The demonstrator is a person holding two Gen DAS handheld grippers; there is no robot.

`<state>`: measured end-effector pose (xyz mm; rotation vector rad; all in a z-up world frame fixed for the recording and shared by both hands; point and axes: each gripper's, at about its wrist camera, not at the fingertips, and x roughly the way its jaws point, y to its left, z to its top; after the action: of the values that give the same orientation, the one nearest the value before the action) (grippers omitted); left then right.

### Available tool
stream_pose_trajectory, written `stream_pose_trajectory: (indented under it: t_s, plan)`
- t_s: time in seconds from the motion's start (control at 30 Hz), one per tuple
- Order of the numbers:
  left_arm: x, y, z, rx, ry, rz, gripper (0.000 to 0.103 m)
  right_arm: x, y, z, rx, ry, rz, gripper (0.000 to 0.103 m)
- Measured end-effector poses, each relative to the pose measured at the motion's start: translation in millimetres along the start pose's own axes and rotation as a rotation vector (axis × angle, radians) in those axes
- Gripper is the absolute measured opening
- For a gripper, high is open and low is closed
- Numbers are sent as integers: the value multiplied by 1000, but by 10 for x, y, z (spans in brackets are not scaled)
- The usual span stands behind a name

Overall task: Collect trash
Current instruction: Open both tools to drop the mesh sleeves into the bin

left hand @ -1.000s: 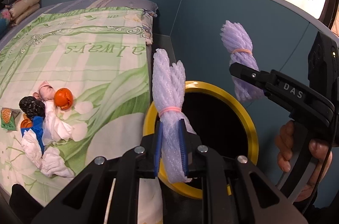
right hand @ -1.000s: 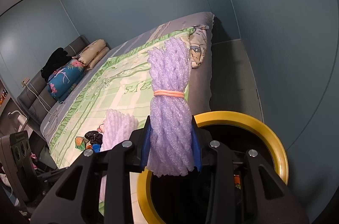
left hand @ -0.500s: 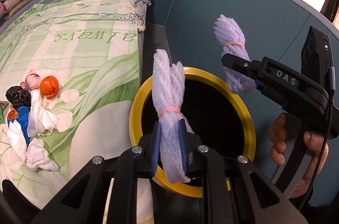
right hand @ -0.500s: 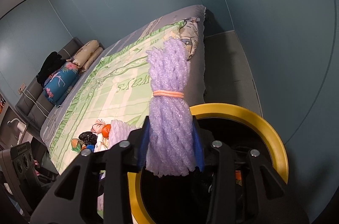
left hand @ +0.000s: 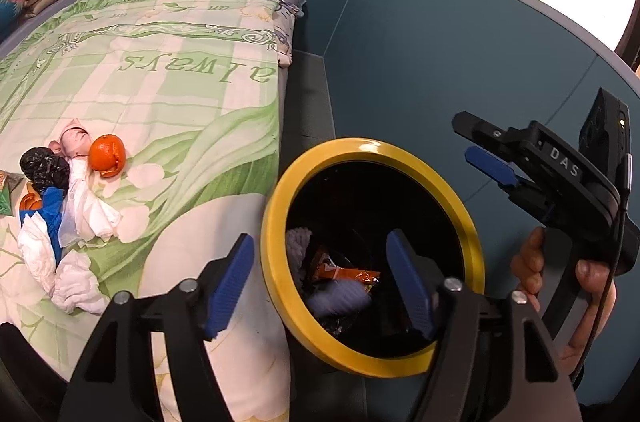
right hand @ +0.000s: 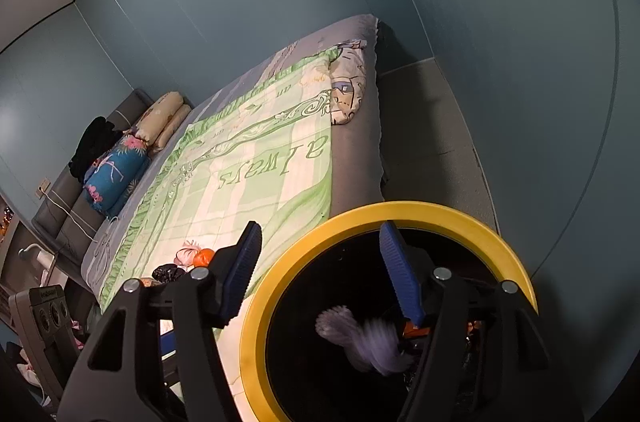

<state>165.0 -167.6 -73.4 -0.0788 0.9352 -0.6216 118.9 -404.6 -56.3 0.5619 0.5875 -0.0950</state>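
I have both tools parked over the yellow-rimmed bin (left hand: 372, 250), which stands on the floor tight against the near right corner of the bed (left hand: 168, 70). That placement makes sense: trash picked off the quilt only has to travel a short way sideways before it can drop.

The left tool (left hand: 320, 278) has just been opening and its blue pads now stand well apart with nothing between them. The right tool (right hand: 320, 274) has likewise just been opening, and it is empty too. In the right wrist view a purple foam net bundle (right hand: 368, 338) shows as a blur inside the bin mouth, so I judge it is falling or just landing; a paler foam net (left hand: 300, 242) lies against the bin's left inner wall, beside an orange wrapper (left hand: 344, 272).

More trash waits on the bed at the far left: an orange peel (left hand: 106, 154), a crumpled black bag (left hand: 44, 166) and white tissues (left hand: 76, 218), heaped together.

For room, the wall closes in on the right just beyond the bin, so my open lane is leftward over the quilt. The bin's rim sits close under both tools, so I'd lift before swinging.
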Motion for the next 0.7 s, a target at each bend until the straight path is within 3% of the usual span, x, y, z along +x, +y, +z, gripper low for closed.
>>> stream_pose_trajectory:
  t_s: [0.27,0.7]
  plan:
    - [-162,108,49,-6,-49,26,79,-107,51,7,-32,-52,33,82]
    - [-477,529,102,-64,-130,109,87,-193,347,25,-113,-74,85,89]
